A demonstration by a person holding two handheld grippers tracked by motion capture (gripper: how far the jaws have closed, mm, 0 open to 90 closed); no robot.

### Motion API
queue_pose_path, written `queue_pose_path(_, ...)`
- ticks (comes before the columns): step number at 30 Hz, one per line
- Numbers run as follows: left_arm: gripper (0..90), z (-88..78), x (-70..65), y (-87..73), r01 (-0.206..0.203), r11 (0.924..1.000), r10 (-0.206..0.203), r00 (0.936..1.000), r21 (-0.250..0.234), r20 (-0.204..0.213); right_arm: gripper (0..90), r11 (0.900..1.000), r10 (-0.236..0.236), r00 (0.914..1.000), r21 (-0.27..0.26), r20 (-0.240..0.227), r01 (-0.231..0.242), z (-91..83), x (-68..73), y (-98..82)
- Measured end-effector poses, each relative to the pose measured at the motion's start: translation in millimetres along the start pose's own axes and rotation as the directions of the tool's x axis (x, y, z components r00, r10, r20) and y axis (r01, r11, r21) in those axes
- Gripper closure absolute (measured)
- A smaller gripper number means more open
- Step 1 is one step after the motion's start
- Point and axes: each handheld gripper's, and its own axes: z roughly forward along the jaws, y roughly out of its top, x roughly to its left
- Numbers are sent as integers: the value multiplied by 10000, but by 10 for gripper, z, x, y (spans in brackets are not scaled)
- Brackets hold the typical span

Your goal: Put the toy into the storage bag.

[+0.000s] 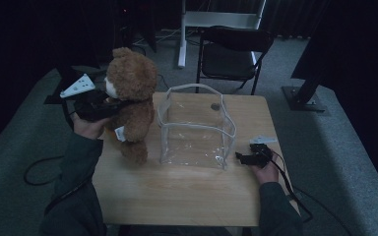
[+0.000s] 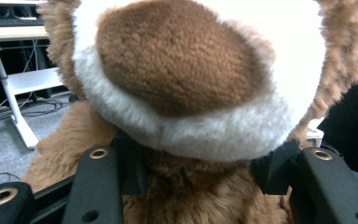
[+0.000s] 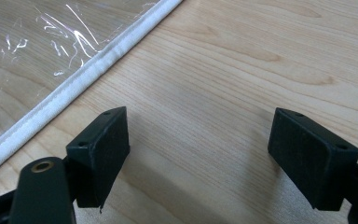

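Observation:
A brown teddy bear [image 1: 130, 98] with a white muzzle is upright over the left part of the wooden table [image 1: 177, 196]. My left gripper [image 1: 109, 104] is shut on its neck from the left side. In the left gripper view the pads [image 2: 130, 165] press into the fur under the bear's muzzle [image 2: 182, 70], on either side of my left gripper [image 2: 200, 170]. A clear plastic bag [image 1: 197, 128] with white trim stands open-topped at the table's middle. My right gripper [image 1: 238, 157] rests low at the bag's right front corner. In its own view my right gripper [image 3: 198, 154] is open over bare wood beside the bag's white hem [image 3: 88, 70].
A small dark round object [image 1: 215, 106] lies on the table behind the bag. A black folding chair [image 1: 231, 51] and a white desk frame [image 1: 182, 34] stand beyond the far edge. A dark stand base [image 1: 305, 93] sits on the floor at the right.

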Motion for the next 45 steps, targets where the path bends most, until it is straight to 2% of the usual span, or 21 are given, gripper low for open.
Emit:
queue_pose_path(19,472,45,51,153,-59,9999,58,9999,-87,-90,196,10000,-3,10000,-1,1,3,0,0,0)
queue_pose_path(45,471,178,24,413,-312,9993,313,9995,-201,47,196,10000,6,10000,-1,-2,-6,0,0,0)
